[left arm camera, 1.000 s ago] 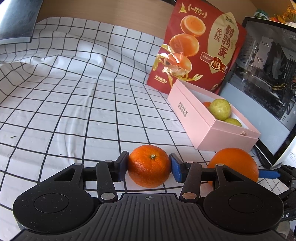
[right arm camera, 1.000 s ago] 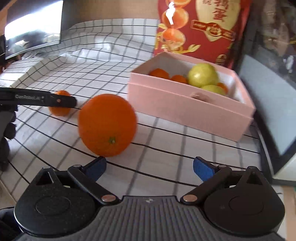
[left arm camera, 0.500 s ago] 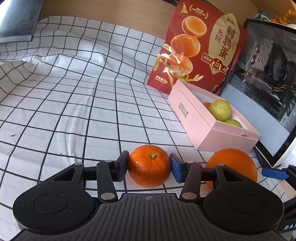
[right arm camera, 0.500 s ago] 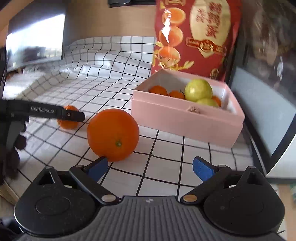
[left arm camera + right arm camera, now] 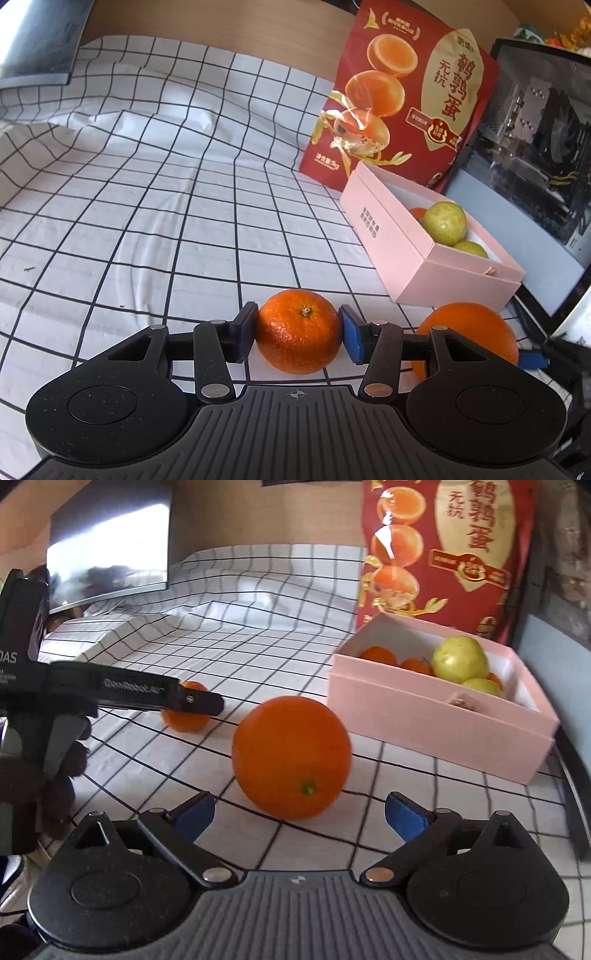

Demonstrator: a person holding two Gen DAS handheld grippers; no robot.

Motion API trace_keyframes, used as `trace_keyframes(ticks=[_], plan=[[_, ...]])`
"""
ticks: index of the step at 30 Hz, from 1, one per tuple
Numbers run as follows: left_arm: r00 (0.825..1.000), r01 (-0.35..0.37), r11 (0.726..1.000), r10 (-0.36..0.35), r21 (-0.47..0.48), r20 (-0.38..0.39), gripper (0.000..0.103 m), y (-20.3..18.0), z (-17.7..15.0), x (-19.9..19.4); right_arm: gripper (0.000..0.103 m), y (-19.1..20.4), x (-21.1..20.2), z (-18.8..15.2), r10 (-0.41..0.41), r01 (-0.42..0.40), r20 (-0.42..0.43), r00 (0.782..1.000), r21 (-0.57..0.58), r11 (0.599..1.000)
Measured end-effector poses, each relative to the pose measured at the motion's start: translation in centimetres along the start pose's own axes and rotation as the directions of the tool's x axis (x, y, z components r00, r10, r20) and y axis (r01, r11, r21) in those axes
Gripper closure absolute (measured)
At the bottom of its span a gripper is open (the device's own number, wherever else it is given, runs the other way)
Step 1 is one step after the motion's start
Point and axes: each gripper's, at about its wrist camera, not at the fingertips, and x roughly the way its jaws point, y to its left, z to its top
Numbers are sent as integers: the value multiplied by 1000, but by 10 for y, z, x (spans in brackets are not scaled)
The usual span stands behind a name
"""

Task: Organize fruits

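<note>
My left gripper (image 5: 298, 336): blue pads touching both sides of small dimpled orange mandarin (image 5: 298, 331), low centre of left wrist frame, fruit sitting on white black-grid tablecloth (image 5: 155, 206). My right gripper (image 5: 298, 814): jaws spread wide, holding nothing; large smooth orange (image 5: 291, 757) on cloth just ahead of fingertips, centre of frame, not between pads. Open pink cardboard box (image 5: 436, 716) right of centre, holding green round fruits (image 5: 460, 659) and small oranges. Red snack bag (image 5: 399, 92) upright behind box.
</note>
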Motion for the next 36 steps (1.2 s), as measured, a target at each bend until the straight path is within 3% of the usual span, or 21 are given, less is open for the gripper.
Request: trace_keyframes(ticks=[7, 13, 16, 23, 36], plan=[[1000, 25, 999, -26, -26, -8, 50, 4, -3, -4, 4, -12, 20, 27, 25, -25, -12, 1000, 4, 1000], [998, 35, 996, -31, 81, -50, 50, -30, -17, -5, 4, -32, 11, 26, 63, -63, 8, 998, 40, 997], [999, -1, 989, 7, 149, -43, 50, -45, -23, -8, 4, -39, -3, 20, 54, -55, 24, 998, 57, 997], [998, -44, 982, 53, 185, -42, 50, -48, -23, -9, 4, -35, -19, 11, 17, -18, 42, 999, 29, 999], [997, -70, 994, 71, 79, -15, 50, -16, -14, -14, 4, -12, 18, 15, 58, -59, -36, 998, -22, 998]])
